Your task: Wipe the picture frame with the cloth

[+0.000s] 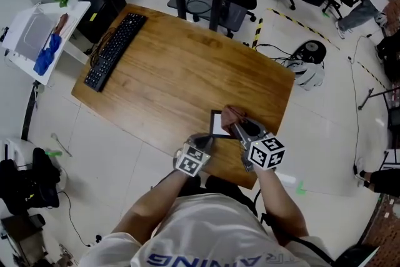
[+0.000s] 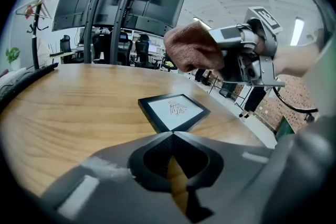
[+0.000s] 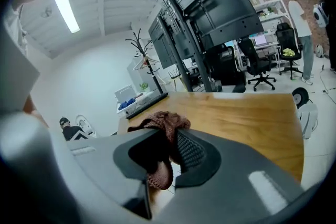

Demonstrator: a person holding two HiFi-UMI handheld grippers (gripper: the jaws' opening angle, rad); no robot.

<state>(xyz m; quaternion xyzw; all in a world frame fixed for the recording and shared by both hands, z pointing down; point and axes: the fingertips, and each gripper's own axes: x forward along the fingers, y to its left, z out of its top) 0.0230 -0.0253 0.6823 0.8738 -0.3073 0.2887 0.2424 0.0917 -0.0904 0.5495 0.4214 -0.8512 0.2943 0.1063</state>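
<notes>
Cloth [image 3: 165, 119] is clamped in the right gripper [image 3: 168, 136], raised near the picture frame [image 2: 173, 111]. The frame is laid flat at the near edge of the bench [image 1: 175, 72]. The left gripper [image 2: 172, 135] is closed on nothing, just beside the frame.

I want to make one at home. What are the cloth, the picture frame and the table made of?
Cloth: looks like soft knitted fabric, brown, with a nubbly open texture.
Picture frame: smooth black border, plastic or painted wood, cannot tell which.
Table: wood or wood-look top, grain lines, slight sheen.
</notes>
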